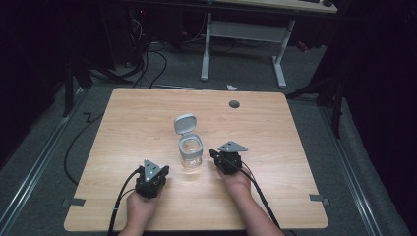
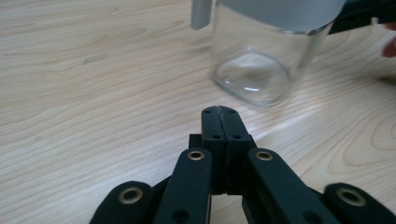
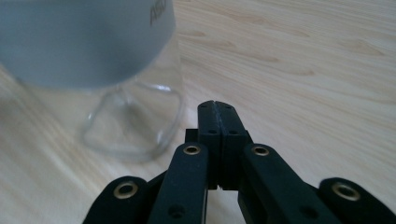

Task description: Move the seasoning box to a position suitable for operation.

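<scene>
A dim room with dark floor surrounds a light wooden table [image 1: 133, 123], whose square top carries a small grey disc [image 1: 234, 104] near its far edge.

The left gripper [image 1: 164, 170] sits near the table's close edge, its jaws pressed fully together and holding nothing; in the left gripper view the tips [image 2: 219, 111] meet over bare wood. Just ahead of it and to its right stands the jar [image 1: 190, 152], clear glass with a grey collar, apart from the tips. Bare table runs out to its left as far as the side edge.

The right gripper [image 1: 213, 154] lies on the jar's other side, jaws likewise closed flat against each other and empty. In the right gripper view the tips [image 3: 218, 105] stop just beside the jar's [image 3: 130, 116] square glass base; touching or not, I cannot tell. Open wood stretches off to its right.

The jar's hinged lid [image 1: 185, 123] stands flipped up at its far side. Beyond it the table is free to the far edge.
</scene>
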A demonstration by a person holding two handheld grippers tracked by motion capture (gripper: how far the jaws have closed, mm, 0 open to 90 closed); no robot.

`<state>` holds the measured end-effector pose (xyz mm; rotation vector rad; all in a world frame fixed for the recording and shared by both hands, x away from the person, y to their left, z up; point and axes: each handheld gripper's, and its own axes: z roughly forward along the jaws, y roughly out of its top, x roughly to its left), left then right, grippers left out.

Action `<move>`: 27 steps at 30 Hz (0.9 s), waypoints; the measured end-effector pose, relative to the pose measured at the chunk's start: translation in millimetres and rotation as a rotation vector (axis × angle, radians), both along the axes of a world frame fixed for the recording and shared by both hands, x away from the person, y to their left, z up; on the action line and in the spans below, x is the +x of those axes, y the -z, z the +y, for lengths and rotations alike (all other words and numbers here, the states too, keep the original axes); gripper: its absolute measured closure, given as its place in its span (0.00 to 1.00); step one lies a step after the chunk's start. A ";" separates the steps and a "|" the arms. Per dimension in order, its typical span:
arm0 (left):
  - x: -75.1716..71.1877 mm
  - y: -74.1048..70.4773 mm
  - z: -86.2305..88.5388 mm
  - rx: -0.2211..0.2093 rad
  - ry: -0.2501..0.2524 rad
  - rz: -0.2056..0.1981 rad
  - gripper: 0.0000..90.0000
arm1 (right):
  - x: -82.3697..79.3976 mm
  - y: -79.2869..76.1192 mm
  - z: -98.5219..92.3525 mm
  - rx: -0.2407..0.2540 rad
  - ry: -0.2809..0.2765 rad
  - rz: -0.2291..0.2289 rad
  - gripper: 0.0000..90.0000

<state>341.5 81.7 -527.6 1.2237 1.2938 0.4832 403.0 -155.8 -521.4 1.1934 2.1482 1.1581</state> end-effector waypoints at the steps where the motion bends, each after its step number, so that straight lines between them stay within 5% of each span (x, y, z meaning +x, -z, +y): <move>1: 0.0 0.0 0.0 0.000 0.000 0.000 1.00 | 0.0 0.0 0.0 0.000 0.000 0.000 1.00; 6: -2.9 1.5 10.8 -0.009 0.008 0.012 1.00 | 5.7 -2.4 15.4 -0.010 -0.030 -0.005 1.00; 15: -2.6 3.1 6.7 -0.023 0.026 0.010 0.99 | -22.4 -2.8 22.3 -0.043 -0.079 -0.022 1.00; 27: -1.7 -2.2 -48.8 -0.044 0.166 -0.018 0.99 | -17.5 -13.0 -4.5 0.016 -0.007 -0.019 1.00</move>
